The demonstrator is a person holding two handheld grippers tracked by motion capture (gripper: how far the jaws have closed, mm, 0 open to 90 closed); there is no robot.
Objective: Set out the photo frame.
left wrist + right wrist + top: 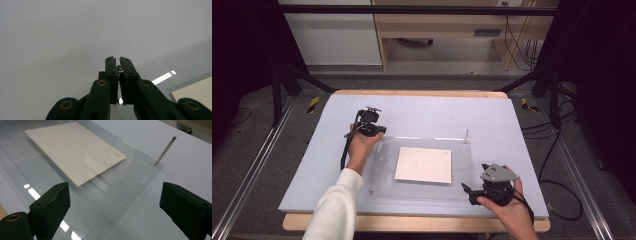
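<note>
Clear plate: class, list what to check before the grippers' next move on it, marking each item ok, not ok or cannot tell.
1. Left gripper shut on the held pin: ok.
2. Right gripper open, nothing between its jaws: ok.
3. Upright pin standing at a corner of the plate: ok.
4. Sheet flat at the plate's middle: ok.
5. Held pin seated in a hole of the plate: cannot tell.
6. Right gripper apart from the upright pin: ok.

A small metal pin [120,68] (seemingly round-headed) sits pinched at the clear plate's [382,192] far-left corner.
</note>
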